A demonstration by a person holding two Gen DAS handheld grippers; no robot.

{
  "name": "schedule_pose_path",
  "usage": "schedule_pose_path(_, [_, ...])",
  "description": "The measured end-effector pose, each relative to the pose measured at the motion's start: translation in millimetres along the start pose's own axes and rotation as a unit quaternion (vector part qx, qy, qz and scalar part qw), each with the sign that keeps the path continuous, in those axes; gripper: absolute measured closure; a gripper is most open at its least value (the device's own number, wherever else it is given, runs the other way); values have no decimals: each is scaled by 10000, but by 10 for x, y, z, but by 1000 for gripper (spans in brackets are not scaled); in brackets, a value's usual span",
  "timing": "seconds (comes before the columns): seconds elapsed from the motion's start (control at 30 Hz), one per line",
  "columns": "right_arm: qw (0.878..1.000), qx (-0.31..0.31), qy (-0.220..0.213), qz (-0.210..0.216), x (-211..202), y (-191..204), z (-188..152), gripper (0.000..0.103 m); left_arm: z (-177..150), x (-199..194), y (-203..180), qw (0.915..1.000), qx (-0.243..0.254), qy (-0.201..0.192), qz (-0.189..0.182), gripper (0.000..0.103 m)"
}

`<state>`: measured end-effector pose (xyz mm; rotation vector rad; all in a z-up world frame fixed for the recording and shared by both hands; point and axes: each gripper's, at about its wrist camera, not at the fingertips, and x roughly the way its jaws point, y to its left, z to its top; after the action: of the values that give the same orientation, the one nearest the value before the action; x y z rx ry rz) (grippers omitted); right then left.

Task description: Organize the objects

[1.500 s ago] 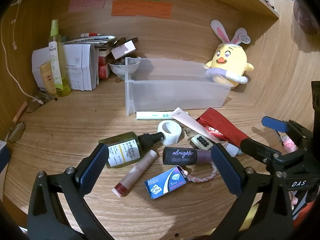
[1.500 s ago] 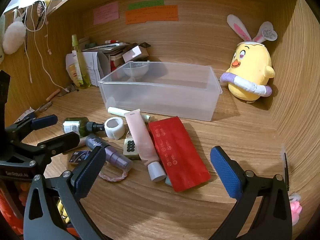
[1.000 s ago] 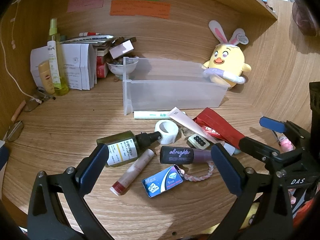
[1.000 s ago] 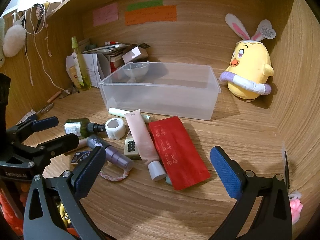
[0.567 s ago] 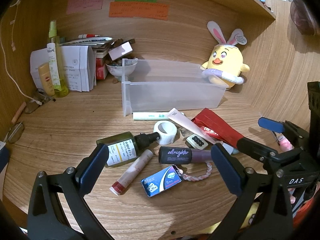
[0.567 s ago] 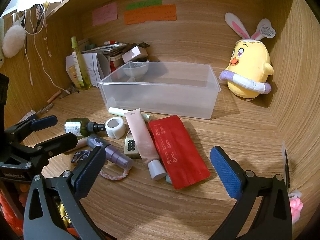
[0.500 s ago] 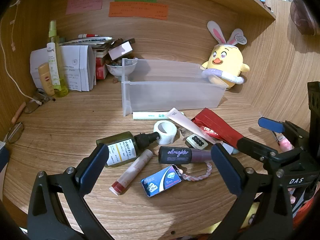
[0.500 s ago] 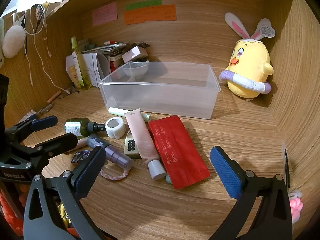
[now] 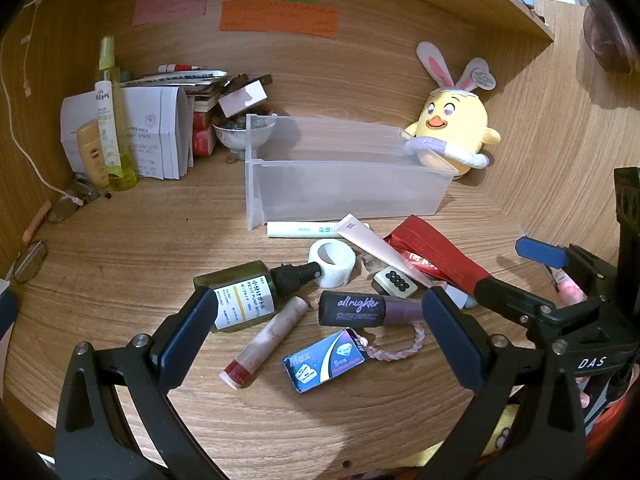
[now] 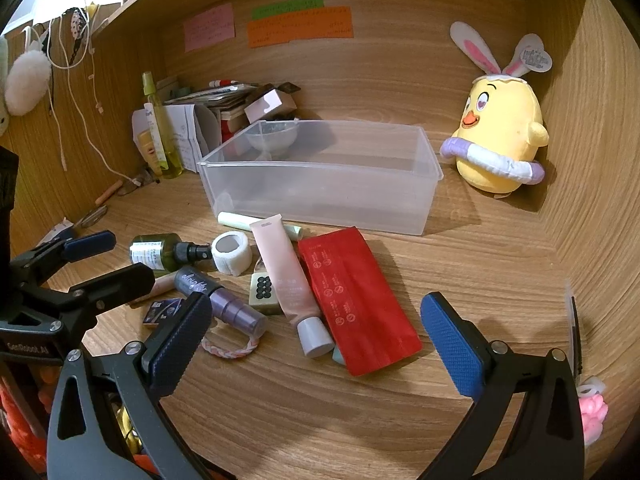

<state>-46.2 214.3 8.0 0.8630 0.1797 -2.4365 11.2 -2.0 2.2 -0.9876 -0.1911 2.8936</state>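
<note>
Left gripper (image 9: 316, 332) above the near edge of the wooden desk (image 9: 120, 264), jaws spread wide, nothing between them. Right gripper (image 10: 316, 336) likewise wide open and empty, hovering to the right of the clutter.

Clear plastic bin (image 10: 320, 176) toward the back of the desk, nothing visible inside. In front of it, loose on the wood:
- pale green tube (image 9: 300, 229), just beside the bin's front wall
- pink tube (image 10: 286, 276), lying over the green tube's end
- red pouch (image 10: 356, 300), touching the pink tube's right side
- white tape roll (image 9: 331, 261), against the nozzle of the dark green pump bottle (image 9: 244, 294)
- "allnighter" spray bottle (image 9: 360, 309)
- mahjong tile (image 9: 394, 280)
- blue "Max" box (image 9: 326, 359)
- slim pink stick (image 9: 266, 342)
- braided hair tie (image 9: 396, 346)

Yellow chick plush (image 10: 500, 136) in the back right corner.
</note>
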Motion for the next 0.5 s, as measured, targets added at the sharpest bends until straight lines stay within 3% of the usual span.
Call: schedule_pose_path(0.5, [9999,36,133,84,77,-26,16,0,4,29,34,9999,-32,53,-86,0])
